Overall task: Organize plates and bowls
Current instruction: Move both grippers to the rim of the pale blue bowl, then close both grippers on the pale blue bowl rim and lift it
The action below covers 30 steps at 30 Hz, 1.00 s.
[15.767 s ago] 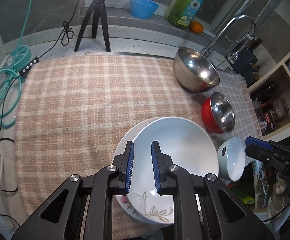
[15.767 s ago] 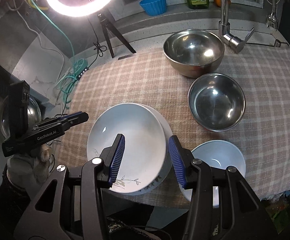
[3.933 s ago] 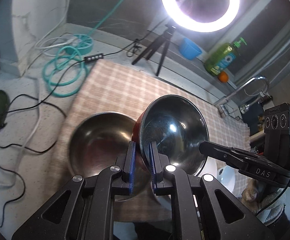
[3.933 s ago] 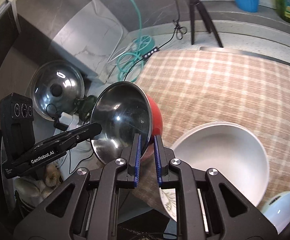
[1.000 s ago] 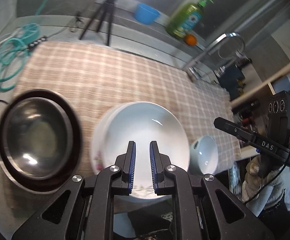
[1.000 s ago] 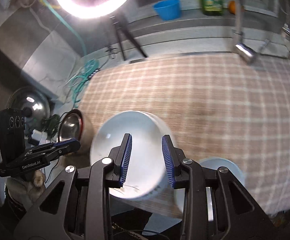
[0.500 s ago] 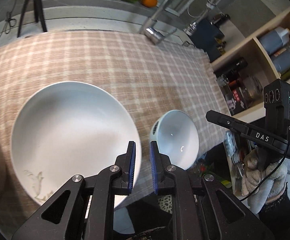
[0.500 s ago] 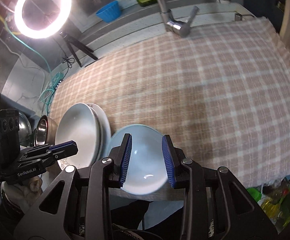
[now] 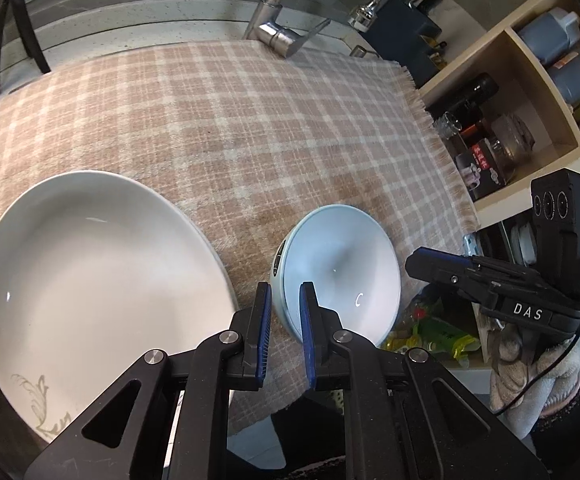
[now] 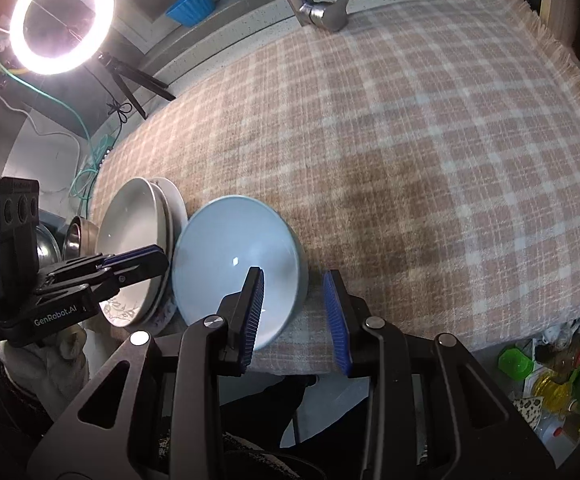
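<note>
A small pale blue bowl (image 9: 342,268) stands near the front edge of the checked cloth; it also shows in the right wrist view (image 10: 234,260). My left gripper (image 9: 284,320) has its jaws a narrow gap apart around the bowl's near left rim, not pressing it. My right gripper (image 10: 294,308) is open, its fingers straddling the bowl's right rim. A large white plate with a leaf pattern (image 9: 90,276) lies left of the bowl, stacked on another plate (image 10: 170,208). Nested steel bowls (image 10: 76,236) stand at the far left.
A tap (image 9: 278,36) and sink ledge with a blue cup (image 10: 190,6), soap bottle and an orange run along the back. A ring light (image 10: 62,20) on a tripod stands back left. Shelves with bottles and jars (image 9: 530,92) are on the right. The cloth's front edge drops off.
Both grippers have swung right from the plates and steel bowls to the small blue bowl. The left jaws now straddle its left rim, the right jaws its right rim.
</note>
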Tool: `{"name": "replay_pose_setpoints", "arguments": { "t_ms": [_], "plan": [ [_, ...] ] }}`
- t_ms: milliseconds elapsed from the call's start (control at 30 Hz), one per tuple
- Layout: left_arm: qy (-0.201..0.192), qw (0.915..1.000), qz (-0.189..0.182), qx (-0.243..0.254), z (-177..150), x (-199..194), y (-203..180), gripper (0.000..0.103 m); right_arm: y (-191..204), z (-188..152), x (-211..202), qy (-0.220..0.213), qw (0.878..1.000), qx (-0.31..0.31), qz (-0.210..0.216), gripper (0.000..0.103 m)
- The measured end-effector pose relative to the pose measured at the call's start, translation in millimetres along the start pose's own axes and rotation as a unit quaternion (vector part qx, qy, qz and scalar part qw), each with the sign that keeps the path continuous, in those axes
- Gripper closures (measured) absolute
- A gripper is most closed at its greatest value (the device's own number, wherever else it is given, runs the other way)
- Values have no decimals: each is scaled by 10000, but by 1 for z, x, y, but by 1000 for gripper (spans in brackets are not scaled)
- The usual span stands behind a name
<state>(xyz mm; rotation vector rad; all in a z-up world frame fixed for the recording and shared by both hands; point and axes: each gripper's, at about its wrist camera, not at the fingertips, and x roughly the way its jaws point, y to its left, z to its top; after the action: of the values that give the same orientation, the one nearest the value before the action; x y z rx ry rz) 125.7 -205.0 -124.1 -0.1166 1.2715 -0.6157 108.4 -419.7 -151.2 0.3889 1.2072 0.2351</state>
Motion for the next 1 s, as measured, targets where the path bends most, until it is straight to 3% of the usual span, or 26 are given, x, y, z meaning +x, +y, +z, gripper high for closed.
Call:
{"name": "replay_pose_setpoints", "arguments": {
  "t_ms": [367, 533, 767, 1000],
  "plan": [
    [202, 9998, 92, -19, 0, 19, -2, 90, -16, -7, 22, 279, 9992, 198, 228, 71],
    [209, 9998, 17, -44, -1, 21, -3, 91, -16, -6, 27, 356, 9985, 189, 373, 88],
    [111, 9999, 10, -125, 0, 16, 0, 91, -6, 4, 24, 310, 9988, 100, 374, 89],
    [-209, 9993, -86, -289, 1, -13, 7, 91, 18, 20, 9, 132, 9990, -173, 392, 89]
  ]
}}
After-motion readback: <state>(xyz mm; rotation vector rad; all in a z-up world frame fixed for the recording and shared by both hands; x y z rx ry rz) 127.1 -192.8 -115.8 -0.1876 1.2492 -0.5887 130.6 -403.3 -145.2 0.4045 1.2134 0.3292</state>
